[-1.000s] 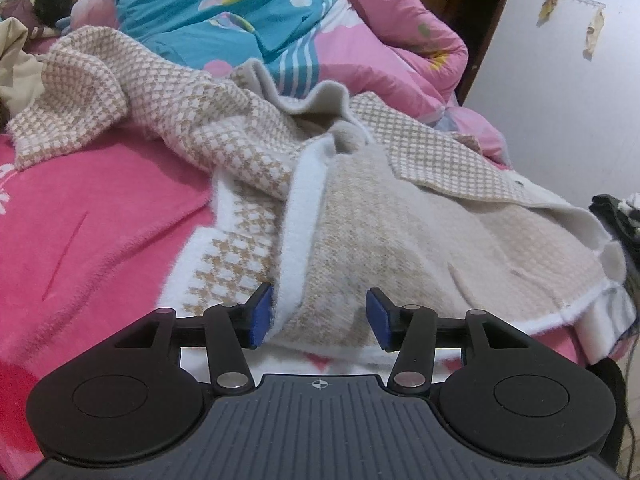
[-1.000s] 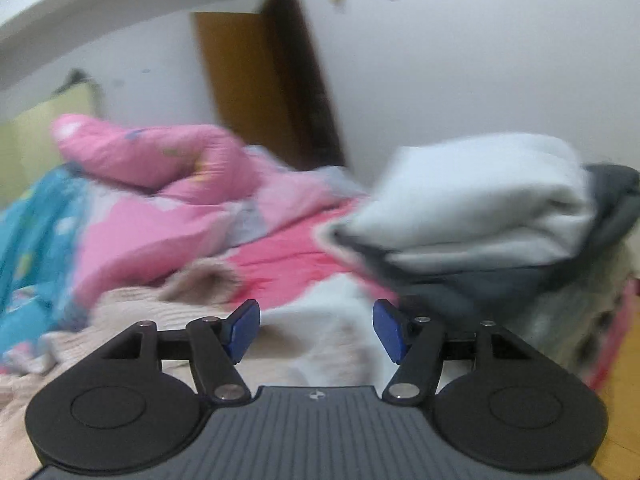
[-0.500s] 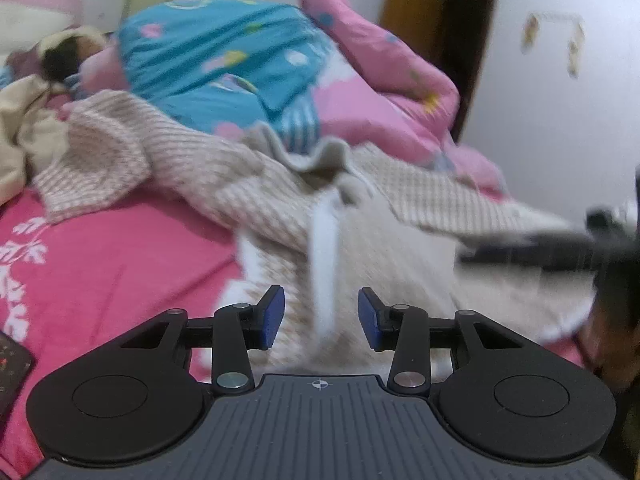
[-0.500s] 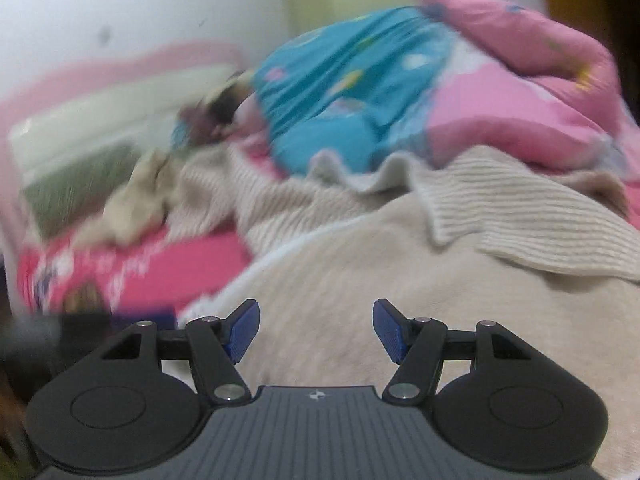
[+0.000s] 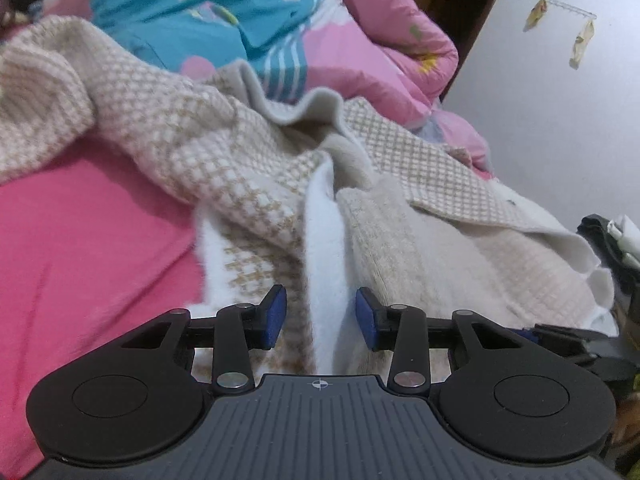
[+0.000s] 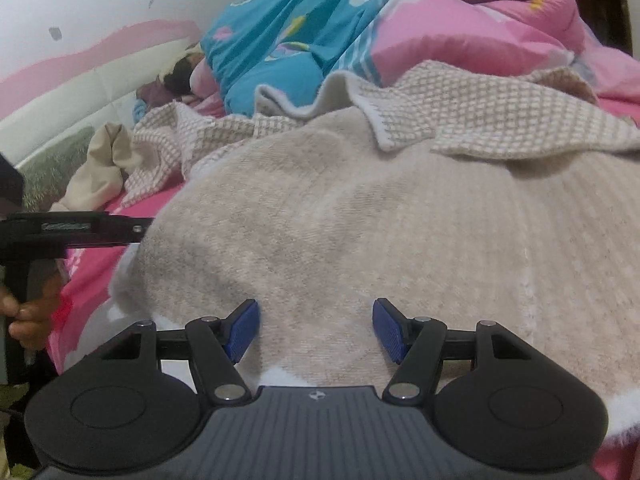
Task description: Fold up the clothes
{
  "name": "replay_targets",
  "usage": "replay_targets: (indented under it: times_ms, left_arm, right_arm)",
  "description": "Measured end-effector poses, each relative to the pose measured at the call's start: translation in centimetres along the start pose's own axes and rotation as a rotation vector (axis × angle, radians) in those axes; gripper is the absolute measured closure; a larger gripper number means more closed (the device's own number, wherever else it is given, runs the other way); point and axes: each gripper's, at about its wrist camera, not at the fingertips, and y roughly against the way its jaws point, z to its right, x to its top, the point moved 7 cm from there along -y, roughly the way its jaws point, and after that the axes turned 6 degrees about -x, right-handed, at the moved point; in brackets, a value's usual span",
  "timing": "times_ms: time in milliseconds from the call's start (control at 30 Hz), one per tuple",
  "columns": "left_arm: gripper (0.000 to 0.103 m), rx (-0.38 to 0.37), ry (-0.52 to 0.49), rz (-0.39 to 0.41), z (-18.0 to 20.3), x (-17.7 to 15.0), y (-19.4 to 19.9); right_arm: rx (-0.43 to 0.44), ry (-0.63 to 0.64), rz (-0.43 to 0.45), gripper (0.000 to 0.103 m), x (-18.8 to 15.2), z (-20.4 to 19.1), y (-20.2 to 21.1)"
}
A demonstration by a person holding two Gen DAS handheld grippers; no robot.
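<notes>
Left gripper (image 5: pixel 321 316): jaws apart, blue ribbed pads (image 5: pixel 273 317) straddling a raised white fleecy strip (image 5: pixel 324 264), apparently an edge band of the beige knitted garment with white fleece lining (image 5: pixel 256 160). Whether the pads touch the strip cannot be told; nothing is clamped. Just left of the strip, a houndstooth weave of tan on white; just right, a looser beige bouclé-like knit.

Right gripper (image 6: pixel 316 330): jaws wide apart, blue pads (image 6: pixel 242 332) low over a broad, smooth panel of the same garment (image 6: pixel 380 232), a fine-ribbed beige knit. White fleece shows at the hem just below the pads. Nothing is held.

Garment position: spread crumpled across the near edge of the pink bed sheet (image 5: pixel 80 248). One checked sleeve trails toward the far left of the bed, and a checked flap folds over the ribbed panel on the far right. A wavy grey-white lining edge stands up along the far side.

Beyond the garment lies a bunched quilt, turquoise and pink, printed (image 5: pixel 248 16). In the right wrist view the left gripper's black body enters from the left edge, with the person's hand (image 6: pixel 28 312) on its handle. A cream cloth, crumpled (image 6: pixel 100 172), lies near the padded headboard (image 6: pixel 60 96).
</notes>
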Motion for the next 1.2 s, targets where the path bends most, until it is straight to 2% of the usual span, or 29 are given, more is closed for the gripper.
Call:
replay_targets:
  times_ms: [33,100,133,233,367,500,600,667,733,800,867,1067,1100,1133,1200]
  left_arm:
    - [0.094,-0.005,0.016,-0.013,-0.1,0.0,-0.5]
    - [0.099,0.032,-0.005,0.018,0.4,0.6,0.0]
    - [0.1,0.052,-0.017,0.036,0.7,1.0,0.2]
    - [0.101,0.129,-0.064,0.164,2.3,2.7,3.3]
    - [0.101,0.225,-0.049,0.326,2.8,5.9,9.5]
    - [0.101,0.348,0.028,0.454,-0.2,9.5,15.1]
    - [0.101,0.478,0.087,0.529,-3.0,10.1,19.6]
    - [0.101,0.548,0.14,0.544,-5.4,9.8,21.3]
    - [0.101,0.606,0.201,0.507,-8.3,9.1,21.4]
    - [0.101,0.656,0.244,0.431,-11.0,8.2,19.8]
    - [0.1,0.656,0.244,0.404,-11.6,7.7,19.3]
    - [0.093,0.645,0.24,0.338,-12.8,6.6,17.9]
    - [0.084,0.643,0.239,0.327,-13.0,6.5,17.7]
    - [0.067,0.638,0.217,0.354,-12.2,6.8,18.1]
    - [0.049,0.636,0.152,0.438,-10.3,7.9,19.6]
  right_arm:
    - [0.004,-0.003,0.005,0.037,-0.1,0.0,-0.1]
    - [0.009,-0.005,0.015,0.037,-0.1,0.1,-0.1]
    - [0.011,-0.005,0.02,0.037,-0.1,0.0,-0.1]
    - [0.02,-0.012,0.032,0.037,-0.2,0.1,-0.1]
    - [0.032,-0.034,0.047,0.037,-0.1,0.7,0.2]
    - [0.025,-0.058,0.064,0.037,0.1,1.8,0.6]
    - [0.031,-0.089,0.066,0.037,0.0,2.5,0.7]
    - [0.033,-0.104,0.068,0.037,-0.1,2.8,0.8]
    - [0.03,-0.103,0.069,0.037,-0.1,2.8,0.8]
    - [0.026,-0.1,0.069,0.037,-0.1,2.8,0.7]
    - [0.02,-0.098,0.067,0.037,0.0,2.6,0.6]
    - [-0.002,-0.079,0.062,0.037,-0.1,2.5,0.7]
    - [-0.006,-0.075,0.061,0.037,-0.1,2.4,0.7]
    - [-0.008,-0.072,0.06,0.037,-0.1,2.4,0.6]
    - [-0.011,-0.069,0.057,0.036,0.0,2.4,0.5]
